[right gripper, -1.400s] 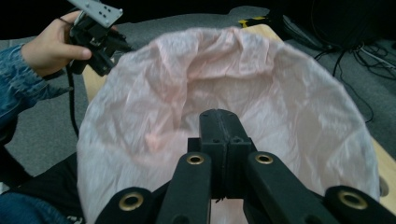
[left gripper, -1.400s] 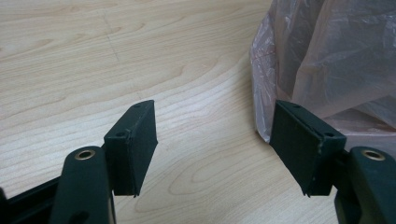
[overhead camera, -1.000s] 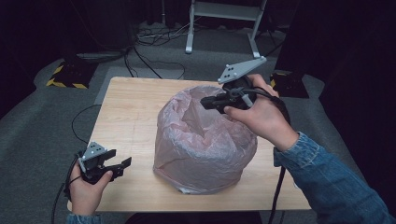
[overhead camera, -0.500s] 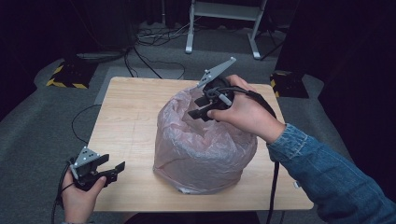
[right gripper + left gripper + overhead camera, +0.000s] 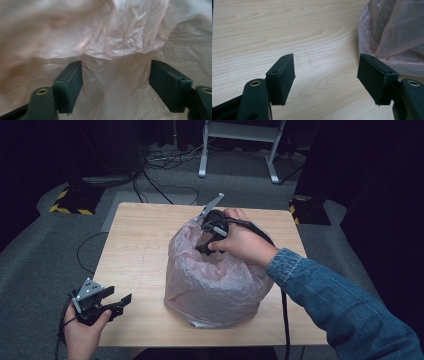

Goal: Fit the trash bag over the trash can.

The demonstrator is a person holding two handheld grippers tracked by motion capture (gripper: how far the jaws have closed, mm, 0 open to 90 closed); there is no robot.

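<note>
Reaching into the pink plastic bag, right gripper has just opened, jaws spread, nothing pinched. Film looks light, limp, slippery; pinch its rim.

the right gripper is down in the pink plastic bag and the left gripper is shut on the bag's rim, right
Not quite. The left gripper is open over the bare wooden table, beside the pink plastic bag and not touching it, as the left gripper view shows. The right gripper is indeed down in the bag.

No readable text, labels or signs
</note>
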